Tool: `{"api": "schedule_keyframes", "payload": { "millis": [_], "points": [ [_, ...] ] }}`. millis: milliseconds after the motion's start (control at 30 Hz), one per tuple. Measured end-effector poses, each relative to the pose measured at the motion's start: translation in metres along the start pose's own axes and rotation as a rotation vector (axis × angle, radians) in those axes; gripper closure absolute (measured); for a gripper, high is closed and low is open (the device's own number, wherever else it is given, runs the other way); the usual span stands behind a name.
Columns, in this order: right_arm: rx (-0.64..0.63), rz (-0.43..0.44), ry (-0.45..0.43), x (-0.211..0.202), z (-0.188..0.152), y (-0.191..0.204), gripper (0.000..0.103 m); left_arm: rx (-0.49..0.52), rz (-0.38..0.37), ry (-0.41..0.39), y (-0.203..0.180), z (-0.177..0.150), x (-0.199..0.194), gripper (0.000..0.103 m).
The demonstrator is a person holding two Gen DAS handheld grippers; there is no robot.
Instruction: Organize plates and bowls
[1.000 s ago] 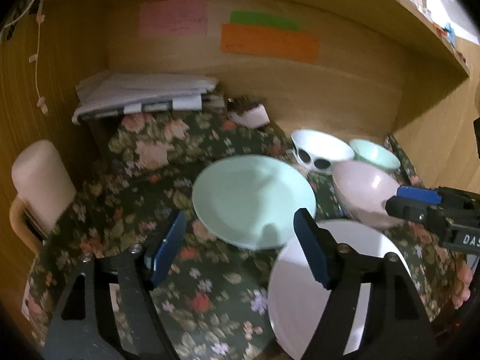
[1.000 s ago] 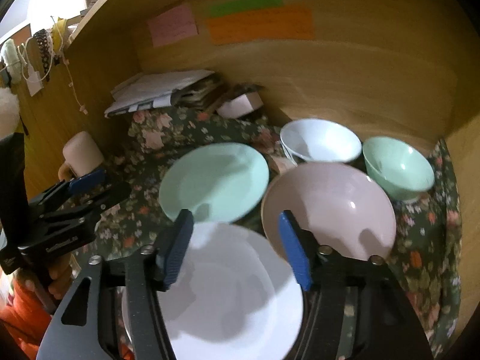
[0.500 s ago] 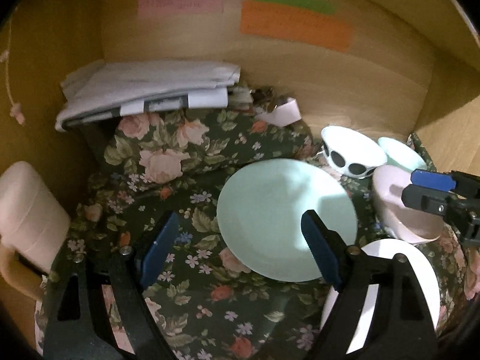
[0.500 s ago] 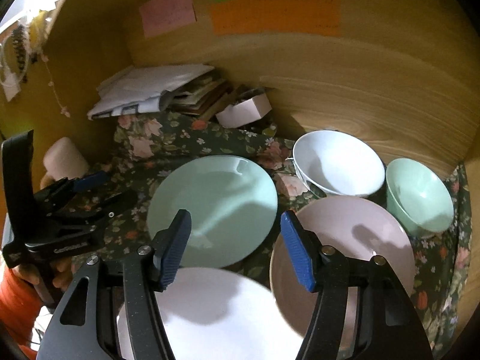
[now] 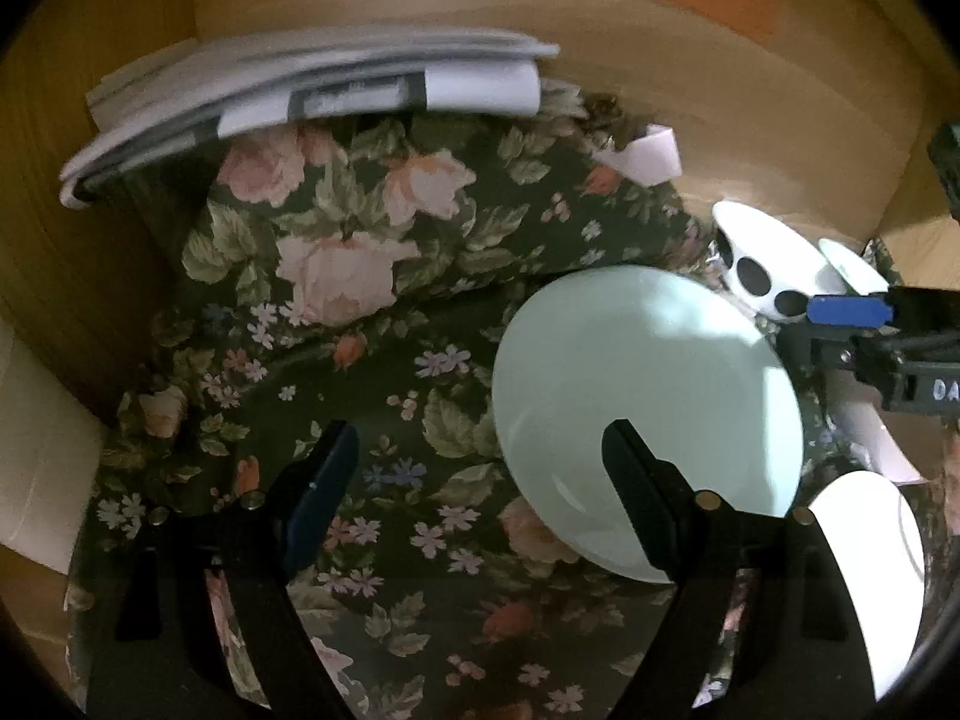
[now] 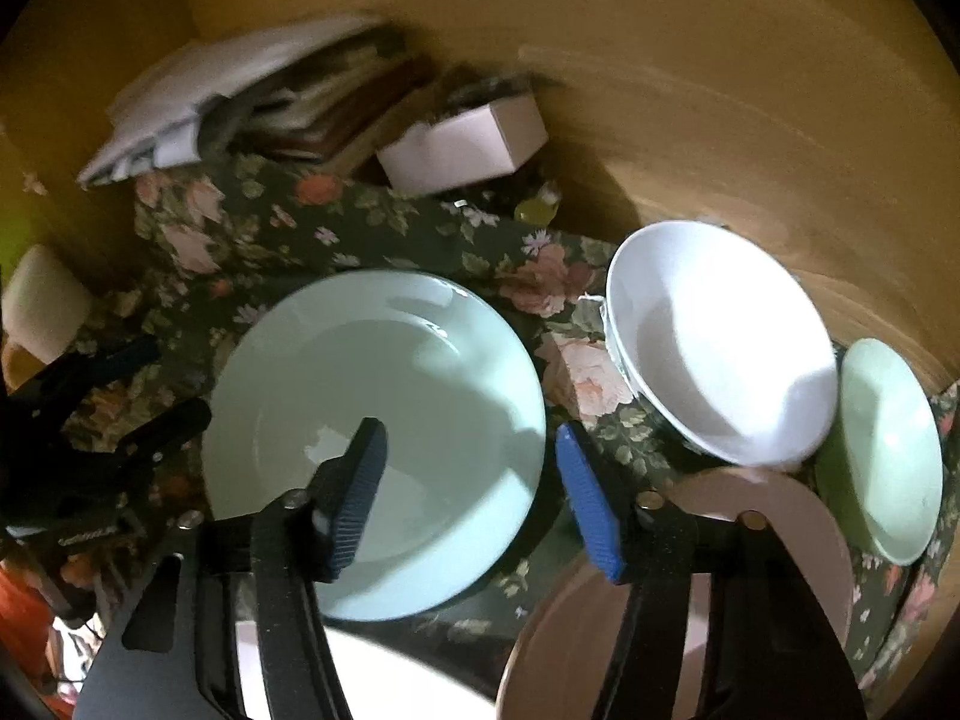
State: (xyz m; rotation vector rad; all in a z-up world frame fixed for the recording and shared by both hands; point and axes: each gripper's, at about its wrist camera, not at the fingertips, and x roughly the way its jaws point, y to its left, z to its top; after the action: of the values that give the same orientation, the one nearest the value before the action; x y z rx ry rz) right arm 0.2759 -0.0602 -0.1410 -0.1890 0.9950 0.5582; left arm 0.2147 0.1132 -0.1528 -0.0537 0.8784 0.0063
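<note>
A mint plate [image 5: 648,408] [image 6: 372,420] lies on the floral cloth [image 5: 360,360]. My left gripper [image 5: 480,456] hangs open over the plate's left rim, its right finger above the plate. From the other side my right gripper [image 6: 471,444] hovers over the plate's right rim. Its jaws are closing, with the rim under the gap and the pads pressing on nothing. A white plate [image 5: 864,570] [image 6: 372,678] lies nearest me. To the right stand a pink bowl [image 6: 780,540], a white bowl [image 6: 720,348] with black spots outside [image 5: 762,276], and a mint bowl [image 6: 888,450].
Wooden walls [image 6: 720,90] close in the back and both sides. A stack of papers [image 5: 300,90] and a small white box [image 6: 468,144] sit at the back. A pale cylinder [image 6: 42,300] stands at the left edge of the cloth.
Both grippers have moved forward and down toward the mint plate, which now fills more of each view. The left jaws stand wider than before, and the right jaws have narrowed.
</note>
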Motion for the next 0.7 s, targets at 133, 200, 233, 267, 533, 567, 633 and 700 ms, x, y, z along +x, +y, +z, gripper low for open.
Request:
{"api": "schedule_keyframes", "payload": {
  "millis": [133,200,233,267,533,567,633,700],
  "points": [
    [-0.009,-0.011,0.063,0.016,0.009,-0.003,0.059,-0.015,-0.008,0.036,0.004,-0.001,0.011,0.021],
    [-0.003,-0.022,0.095,0.025,0.013,-0.006,0.062,-0.016,-0.013,0.051,0.005,-0.002,0.016,0.023],
    [0.002,-0.021,0.106,0.027,0.014,-0.008,0.064,-0.019,-0.022,0.058,0.005,-0.002,0.018,0.023],
    [0.007,-0.019,0.121,0.030,0.015,-0.010,0.064,-0.024,-0.033,0.063,0.006,-0.002,0.019,0.023],
    [-0.010,-0.039,0.191,0.050,0.018,-0.010,0.067,-0.012,-0.067,0.083,0.004,-0.001,0.029,0.028],
    [-0.011,-0.036,0.195,0.051,0.018,-0.010,0.067,-0.008,-0.067,0.084,0.003,-0.001,0.031,0.031],
    [-0.013,-0.046,0.192,0.050,0.017,-0.007,0.067,-0.009,-0.071,0.091,0.003,-0.002,0.032,0.035],
    [-0.007,-0.027,0.191,0.049,0.016,-0.003,0.068,-0.015,-0.077,0.093,0.004,-0.004,0.032,0.038]
  ]
}}
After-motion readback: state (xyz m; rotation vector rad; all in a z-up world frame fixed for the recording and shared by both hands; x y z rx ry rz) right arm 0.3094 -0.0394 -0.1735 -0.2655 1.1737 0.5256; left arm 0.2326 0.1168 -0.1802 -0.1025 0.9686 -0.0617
